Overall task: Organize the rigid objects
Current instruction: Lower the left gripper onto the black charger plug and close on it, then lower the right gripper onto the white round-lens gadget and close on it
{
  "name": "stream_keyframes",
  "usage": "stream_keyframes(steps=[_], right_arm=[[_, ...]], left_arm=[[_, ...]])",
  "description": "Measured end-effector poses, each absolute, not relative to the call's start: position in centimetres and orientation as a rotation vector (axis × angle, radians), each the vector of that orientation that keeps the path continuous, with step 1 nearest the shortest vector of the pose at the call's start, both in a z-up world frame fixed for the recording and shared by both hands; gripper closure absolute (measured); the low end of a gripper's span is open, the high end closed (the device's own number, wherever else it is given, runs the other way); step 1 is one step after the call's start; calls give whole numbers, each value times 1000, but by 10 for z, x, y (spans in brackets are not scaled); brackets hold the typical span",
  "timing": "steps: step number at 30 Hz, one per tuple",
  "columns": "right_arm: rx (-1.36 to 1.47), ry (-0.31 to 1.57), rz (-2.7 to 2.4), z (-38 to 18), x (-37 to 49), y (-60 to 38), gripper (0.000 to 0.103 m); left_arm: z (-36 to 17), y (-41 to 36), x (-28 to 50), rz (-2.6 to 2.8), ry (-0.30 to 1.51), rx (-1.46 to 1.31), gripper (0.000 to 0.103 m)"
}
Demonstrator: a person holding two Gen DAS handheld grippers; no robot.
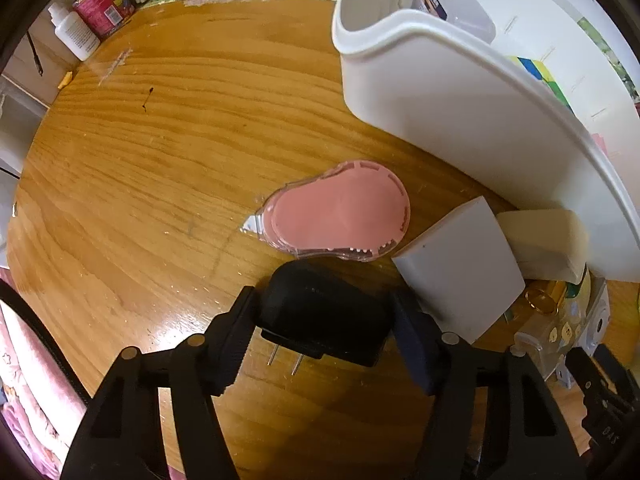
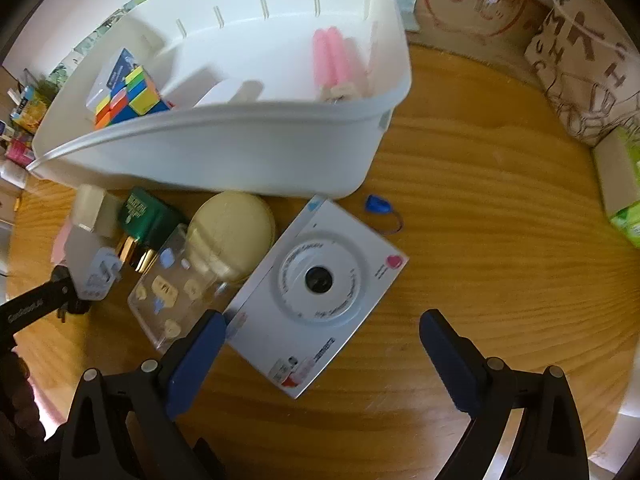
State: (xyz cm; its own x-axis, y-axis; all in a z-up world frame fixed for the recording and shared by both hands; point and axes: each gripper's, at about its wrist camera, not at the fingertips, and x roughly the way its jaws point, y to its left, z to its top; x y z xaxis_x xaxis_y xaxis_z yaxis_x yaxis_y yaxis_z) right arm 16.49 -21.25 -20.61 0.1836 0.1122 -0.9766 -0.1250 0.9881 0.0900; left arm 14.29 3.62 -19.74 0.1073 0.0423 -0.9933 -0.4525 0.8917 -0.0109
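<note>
Left claw clamped on black plug adapter, just above wooden counter, near pink tape dispenser. Right claw spread wide, empty, over white camera box near white bin.

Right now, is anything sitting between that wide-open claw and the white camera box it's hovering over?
Nothing visible does. The right gripper hangs open over the white camera box; only a clear sticker-covered case crowds the box's left edge by one finger.
</note>
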Motion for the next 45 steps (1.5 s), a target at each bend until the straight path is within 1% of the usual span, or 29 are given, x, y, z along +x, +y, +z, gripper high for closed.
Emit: stream_keyframes(steps=[1,3,5,6,10,14,16,24,25,26,29,31,37,42,43,45], right_arm=[[6,1381,181,-207,164,-214,10],[31,1409,224,-210,163,-214,20],[-25,1416,223,-211,159,-208,32],[-43,1414,228,-211,158,-205,35],[-54,1413,232,-210,157,-202,39],[-54,1414,230,-206,154,-208,47],[-46,1414,231,-205,149,-209,49],[-8,1413,235,-205,143,-230,53],[-3,1407,235,-203,142,-232,58],[6,1407,236,-201,140,-236,78],[53,1402,246,-199,130,-244,94],[81,1387,249,-196,125,-249,99],[107,1327,246,-176,108,-257,98],[176,1327,239,-170,130,-262,98],[191,1332,241,-167,138,-267,96],[236,1350,239,-167,144,-265,86]], left_arm=[[-197,36,143,375,1423,-348,34],[-196,38,143,374,1421,-346,34],[-195,37,143,372,1419,-344,34],[-194,36,143,371,1418,-344,35],[-193,34,140,366,1419,-342,35],[-193,34,137,361,1426,-342,35],[-193,34,136,360,1429,-346,35],[-194,42,126,338,1426,-371,35],[-192,41,124,333,1419,-367,35],[-190,40,120,330,1412,-360,35],[-180,38,107,322,1397,-344,35],[-172,37,100,317,1380,-339,35],[-149,45,75,324,1305,-371,35],[-152,48,62,351,1288,-426,35],[-154,44,61,355,1291,-430,35],[-155,45,55,357,1294,-437,35]])
